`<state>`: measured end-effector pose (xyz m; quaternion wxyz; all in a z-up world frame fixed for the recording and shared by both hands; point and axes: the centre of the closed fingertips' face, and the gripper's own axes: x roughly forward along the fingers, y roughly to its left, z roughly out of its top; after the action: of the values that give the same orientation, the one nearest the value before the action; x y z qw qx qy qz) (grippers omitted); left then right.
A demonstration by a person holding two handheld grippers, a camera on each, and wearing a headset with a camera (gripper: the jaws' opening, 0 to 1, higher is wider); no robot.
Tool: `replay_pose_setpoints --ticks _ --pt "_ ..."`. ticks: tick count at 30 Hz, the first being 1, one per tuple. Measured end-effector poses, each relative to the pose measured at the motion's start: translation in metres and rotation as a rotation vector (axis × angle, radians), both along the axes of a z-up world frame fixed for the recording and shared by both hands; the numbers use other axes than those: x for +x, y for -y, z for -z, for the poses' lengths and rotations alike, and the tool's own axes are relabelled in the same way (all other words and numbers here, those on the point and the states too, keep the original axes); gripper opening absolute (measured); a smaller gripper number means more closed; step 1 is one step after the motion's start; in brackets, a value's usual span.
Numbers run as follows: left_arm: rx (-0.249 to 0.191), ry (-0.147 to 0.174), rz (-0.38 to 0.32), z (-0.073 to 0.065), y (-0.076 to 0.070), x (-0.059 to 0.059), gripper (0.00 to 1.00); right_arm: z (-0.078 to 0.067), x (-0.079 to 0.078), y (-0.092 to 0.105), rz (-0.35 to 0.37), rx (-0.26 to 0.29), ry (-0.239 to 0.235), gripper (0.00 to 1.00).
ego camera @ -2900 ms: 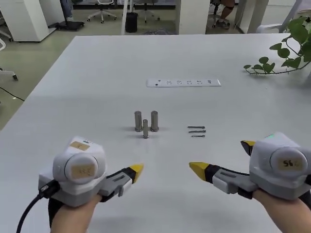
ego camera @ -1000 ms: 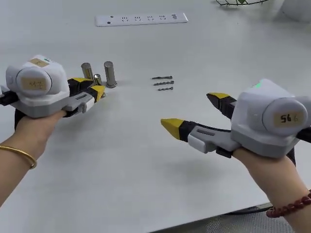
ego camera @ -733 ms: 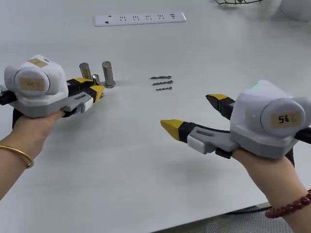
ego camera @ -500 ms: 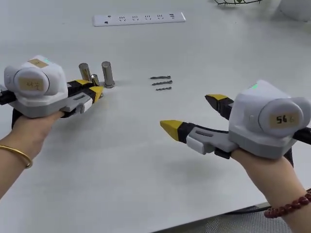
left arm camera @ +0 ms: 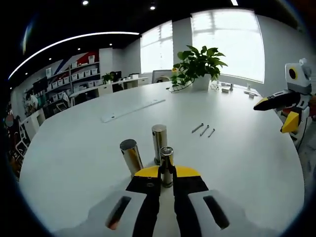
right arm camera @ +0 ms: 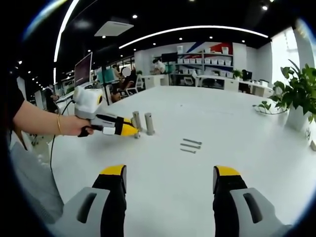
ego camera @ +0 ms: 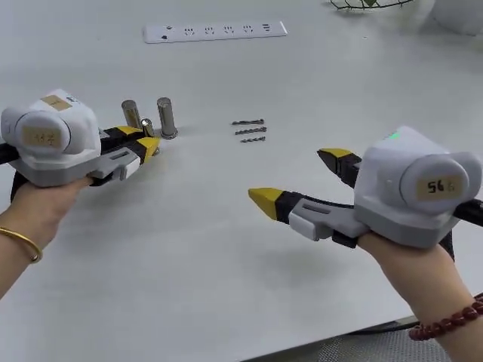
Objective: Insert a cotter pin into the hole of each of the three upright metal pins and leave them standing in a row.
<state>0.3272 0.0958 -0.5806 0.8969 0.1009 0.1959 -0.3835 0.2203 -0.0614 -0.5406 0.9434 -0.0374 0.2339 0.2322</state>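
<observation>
Three upright metal pins stand in a cluster. My left gripper point(left arm camera: 166, 174) is shut on the nearest metal pin point(left arm camera: 166, 159), which sits between its yellow tips. The other two pins point(left arm camera: 131, 154) point(left arm camera: 159, 139) stand just beyond. In the head view the left gripper point(ego camera: 145, 140) is at the front pin point(ego camera: 147, 127), with the back pins point(ego camera: 130, 113) point(ego camera: 164, 117) behind. Three cotter pins point(ego camera: 249, 130) lie flat to the right of the cluster. My right gripper point(ego camera: 298, 177) hovers open and holds nothing, nearer to me than the cotter pins point(right arm camera: 189, 144).
A white power strip point(ego camera: 215, 30) lies at the far side of the white table point(ego camera: 189, 249). A potted plant point(left arm camera: 197, 61) stands beyond the cotter pins. Office desks and shelves are in the background.
Since the earliest frame the left gripper has moved forward to the pin cluster and shut around the front pin. Over the last second both grippers have barely moved.
</observation>
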Motion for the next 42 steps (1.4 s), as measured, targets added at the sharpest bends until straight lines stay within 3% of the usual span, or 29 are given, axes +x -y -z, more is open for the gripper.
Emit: replay_pose_setpoints --ticks 8,13,17,32,42 --pt "-0.001 0.015 0.055 -0.006 0.013 -0.014 0.05 0.000 -0.001 0.001 0.001 0.003 -0.002 0.68" --pt "-0.001 0.005 0.078 -0.007 0.022 -0.025 0.05 0.000 -0.001 0.000 0.001 0.003 0.000 0.68" --pt "-0.026 -0.007 0.086 -0.008 0.027 -0.033 0.05 0.000 -0.002 0.000 -0.004 -0.013 -0.001 0.68" --pt "0.001 -0.006 0.162 -0.008 0.044 -0.071 0.05 0.000 -0.002 0.000 -0.004 -0.003 -0.006 0.67" --pt "-0.003 -0.015 0.186 -0.005 0.049 -0.082 0.05 0.000 -0.003 0.001 0.001 0.001 -0.007 0.67"
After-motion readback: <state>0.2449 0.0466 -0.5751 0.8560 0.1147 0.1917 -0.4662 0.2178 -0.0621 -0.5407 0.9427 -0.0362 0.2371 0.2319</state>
